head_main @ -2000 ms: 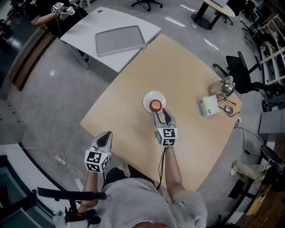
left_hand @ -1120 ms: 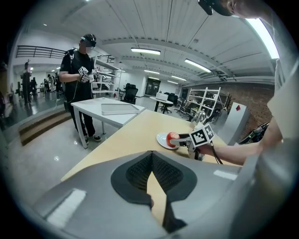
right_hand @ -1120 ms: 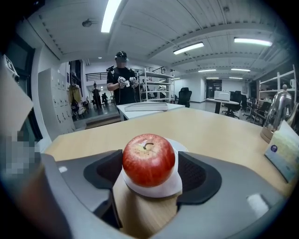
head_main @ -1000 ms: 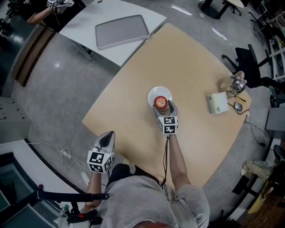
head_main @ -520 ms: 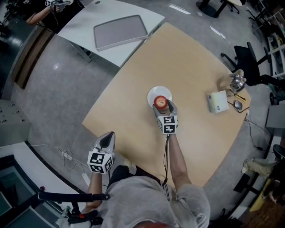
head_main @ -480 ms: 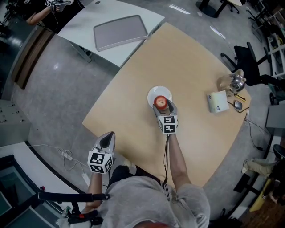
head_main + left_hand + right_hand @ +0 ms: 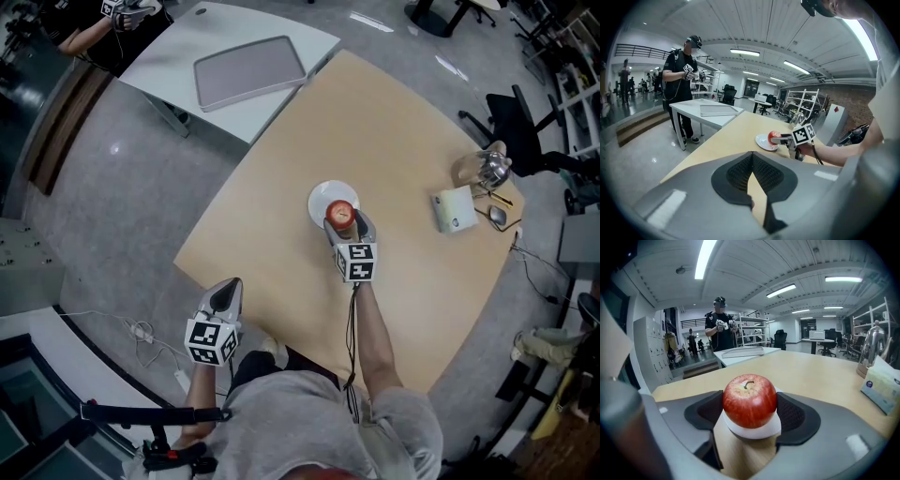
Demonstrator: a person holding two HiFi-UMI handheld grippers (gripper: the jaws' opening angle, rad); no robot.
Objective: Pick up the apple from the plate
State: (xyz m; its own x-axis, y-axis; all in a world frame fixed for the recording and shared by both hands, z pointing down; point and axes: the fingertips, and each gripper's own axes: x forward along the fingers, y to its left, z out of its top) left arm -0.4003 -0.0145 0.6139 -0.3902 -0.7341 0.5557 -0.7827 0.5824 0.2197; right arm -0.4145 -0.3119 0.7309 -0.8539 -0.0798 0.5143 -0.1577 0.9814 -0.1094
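Two hand-held grippers work at a tan table. In the head view, the right gripper sits at the centre of the frame, reaching forward from the person's arm to a white plate. Its jaws are closed on a red apple, which lies over the lower right part of the plate. In the right gripper view, the apple fills the centre of the frame, stem up. One dark pad presses against its left flank and the other against its right. The plate shows as a white rim directly beneath the fruit; whether the apple touches it cannot be told. The left gripper appears at the lower left of the head view, at the near table edge and well apart from the plate. In the left gripper view its jaws meet at their ends and hold nothing, with bare tabletop showing through the narrow gap below. Beyond them, right of centre, that view shows the apple between the jaws of the right gripper. Other things in the head view are a box and a kettle near the right edge of the table. A white table bearing a grey tray stands at the upper left, and a second person stands in the upper left corner.
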